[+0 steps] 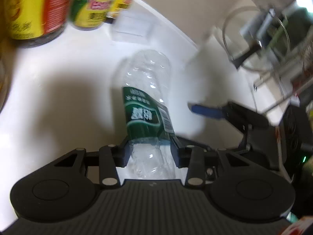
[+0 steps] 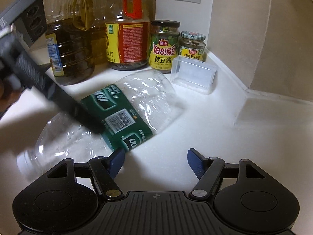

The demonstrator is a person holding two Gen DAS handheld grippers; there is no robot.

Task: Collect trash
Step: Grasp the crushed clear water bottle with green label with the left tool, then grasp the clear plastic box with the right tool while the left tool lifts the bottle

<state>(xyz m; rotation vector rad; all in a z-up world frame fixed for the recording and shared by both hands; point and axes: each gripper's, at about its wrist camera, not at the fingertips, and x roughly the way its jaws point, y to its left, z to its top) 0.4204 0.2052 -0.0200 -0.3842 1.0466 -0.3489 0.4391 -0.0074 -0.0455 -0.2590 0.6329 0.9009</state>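
A clear, empty plastic bottle (image 1: 146, 82) with a green label lies on its side on the white counter (image 1: 58, 98). My left gripper (image 1: 150, 146) is shut on it just below the label, with a pad pressed against each side. In the right wrist view the same bottle (image 2: 125, 113) lies slanted, its white cap at the lower left, and one left finger (image 2: 78, 109) crosses over it. My right gripper (image 2: 154, 160) stands open close in front of the bottle with nothing between its fingers. Its left pad (image 2: 115, 162) is beside the label's edge. One blue right finger (image 1: 205, 111) shows in the left wrist view.
Against the back wall stand two large oil bottles (image 2: 68, 47), a sauce bottle with an orange handle (image 2: 127, 39) and two jars (image 2: 163, 47). A clear plastic box (image 2: 193, 74) sits just behind the bottle. The counter ends at a raised white ledge (image 2: 273, 105) on the right.
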